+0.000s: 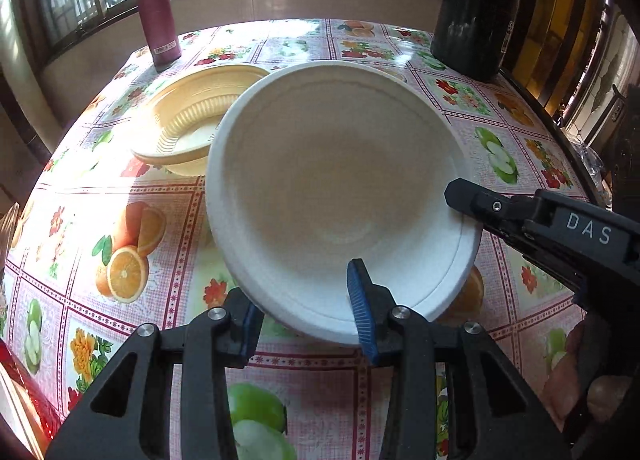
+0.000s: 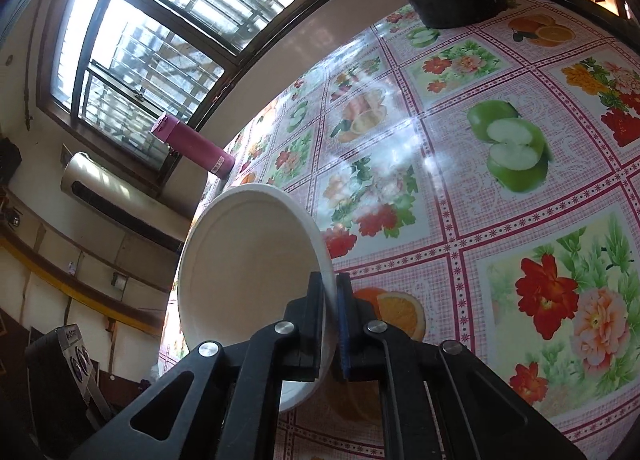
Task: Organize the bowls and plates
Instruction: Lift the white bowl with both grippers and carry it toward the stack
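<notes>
A white bowl point(image 1: 336, 180) is held tilted above the flowered tablecloth. My right gripper point(image 2: 330, 292) is shut on its rim, one finger inside and one outside; it shows in the left wrist view point(image 1: 464, 196) at the bowl's right edge. My left gripper point(image 1: 304, 308) is open, its fingers astride the bowl's near rim, one pad point(image 1: 360, 300) over the inside and the other below the outside. A cream ribbed plate point(image 1: 192, 116) with a dish under it lies behind the bowl at the left. The bowl also shows in the right wrist view point(image 2: 248, 260).
A pink bottle point(image 1: 156, 16) stands at the table's far left, also in the right wrist view point(image 2: 196, 144). A black canister point(image 1: 476, 16) stands at the far right. The table edge point(image 1: 560, 132) runs along the right. A red object point(image 1: 24, 392) lies at the near left.
</notes>
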Tool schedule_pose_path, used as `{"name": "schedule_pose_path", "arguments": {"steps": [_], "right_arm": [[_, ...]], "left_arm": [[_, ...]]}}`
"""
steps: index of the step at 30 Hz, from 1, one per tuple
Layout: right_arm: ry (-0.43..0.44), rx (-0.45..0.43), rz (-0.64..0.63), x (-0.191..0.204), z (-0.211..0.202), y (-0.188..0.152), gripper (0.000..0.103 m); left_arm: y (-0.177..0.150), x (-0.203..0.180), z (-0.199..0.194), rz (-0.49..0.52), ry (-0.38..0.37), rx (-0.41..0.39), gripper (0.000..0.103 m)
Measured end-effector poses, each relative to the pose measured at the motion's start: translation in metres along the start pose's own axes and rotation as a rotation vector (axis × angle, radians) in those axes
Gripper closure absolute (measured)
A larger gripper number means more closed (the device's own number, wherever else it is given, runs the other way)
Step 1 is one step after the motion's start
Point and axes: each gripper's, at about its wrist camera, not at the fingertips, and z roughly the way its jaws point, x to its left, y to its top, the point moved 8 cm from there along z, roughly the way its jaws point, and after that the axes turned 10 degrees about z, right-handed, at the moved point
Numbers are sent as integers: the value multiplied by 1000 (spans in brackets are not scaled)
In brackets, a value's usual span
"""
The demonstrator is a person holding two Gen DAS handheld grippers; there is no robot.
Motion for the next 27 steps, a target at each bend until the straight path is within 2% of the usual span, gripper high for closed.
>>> {"name": "schedule_pose_path", "arguments": {"steps": [10,20,27], "right_arm": [[18,9,-17,8,-20,-67,97],[39,28,-14,5,-51,-129,97],[38,28,-30,7,-71,-153,97]], "left_arm": [[-53,15,-26,20,10,24,65],[-101,12,-58,81,1,25,65],[-121,13,-79,114,-8,0,65]]}}
